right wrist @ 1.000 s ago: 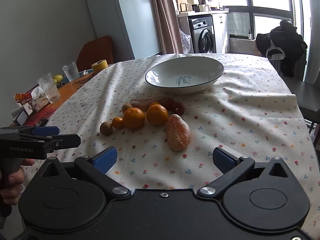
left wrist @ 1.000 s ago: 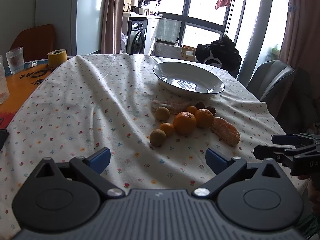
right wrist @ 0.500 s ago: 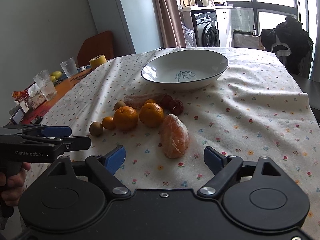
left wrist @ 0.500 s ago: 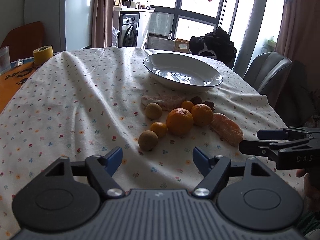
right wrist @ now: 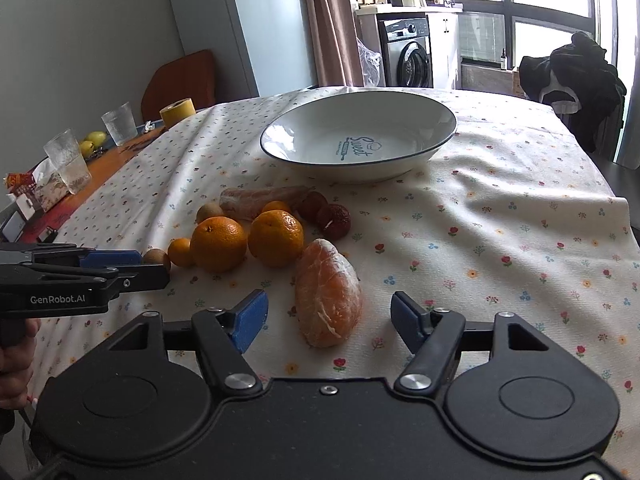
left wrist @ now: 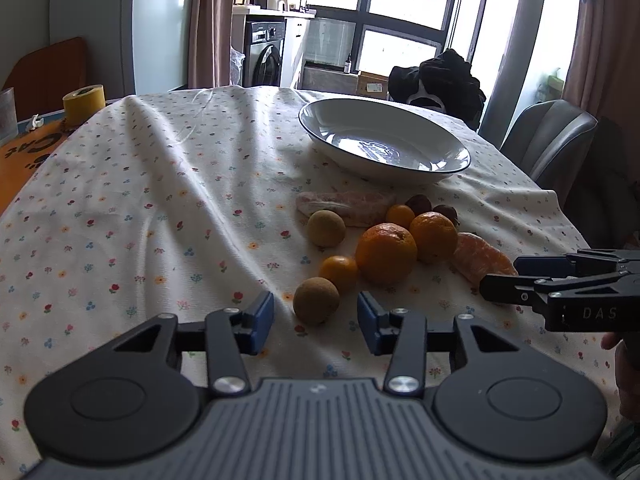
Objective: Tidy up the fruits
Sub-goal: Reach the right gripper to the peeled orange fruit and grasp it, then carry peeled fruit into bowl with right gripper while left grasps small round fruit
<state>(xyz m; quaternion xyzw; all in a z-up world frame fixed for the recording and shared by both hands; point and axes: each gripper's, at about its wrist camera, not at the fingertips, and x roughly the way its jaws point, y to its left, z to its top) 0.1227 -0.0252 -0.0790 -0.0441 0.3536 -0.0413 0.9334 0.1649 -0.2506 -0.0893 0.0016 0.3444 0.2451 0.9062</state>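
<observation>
My left gripper [left wrist: 316, 322] sits low in the frame, jaws parted a moderate way, with a small brown fruit [left wrist: 316, 300] just ahead of the gap — not touching either pad. My right gripper [right wrist: 329, 322] is spread wider, and the peeled orange [right wrist: 328, 298] lies between its blue pads, untouched. Above it, mid-frame, two whole oranges [right wrist: 218, 242] sit side by side among smaller fruits on the flowered tablecloth [right wrist: 500, 208]. The white bowl [right wrist: 424, 152] stands empty beyond the cluster, upper centre
</observation>
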